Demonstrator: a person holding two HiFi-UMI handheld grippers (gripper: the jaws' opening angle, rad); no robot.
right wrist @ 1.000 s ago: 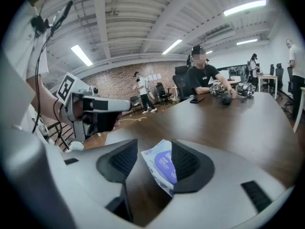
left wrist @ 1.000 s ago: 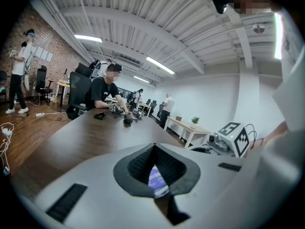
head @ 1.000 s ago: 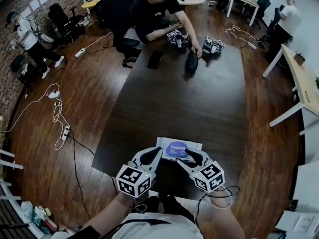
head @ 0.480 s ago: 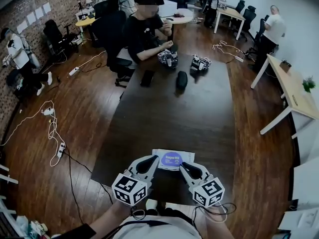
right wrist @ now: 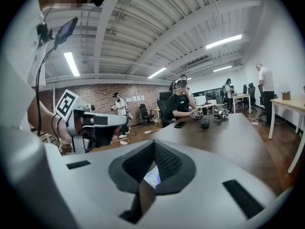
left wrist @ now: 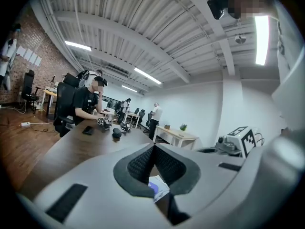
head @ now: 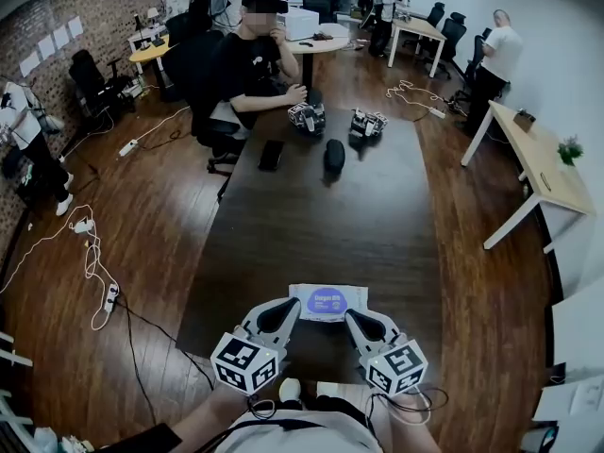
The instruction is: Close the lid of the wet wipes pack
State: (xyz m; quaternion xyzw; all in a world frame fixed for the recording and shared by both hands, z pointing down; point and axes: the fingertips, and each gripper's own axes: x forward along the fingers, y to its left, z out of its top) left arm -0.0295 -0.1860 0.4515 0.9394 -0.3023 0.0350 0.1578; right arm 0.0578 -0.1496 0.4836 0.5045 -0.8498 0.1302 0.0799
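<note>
Flat soft wet wipes pack (head: 327, 302), 6 o'clock: white, with a blue oval patch on top bearing pale print. Long rectangular wooden table (head: 321, 206): very dark brown. Left gripper (head: 293, 303) and right gripper (head: 350, 313): pale grey shells, black knurled pads, white cubes with black square markers. Plank floor (head: 179, 187): red-brown. Brick wall (head: 57, 17), 10 o'clock: red-brown, with white paper sheets (head: 33, 61).
</note>
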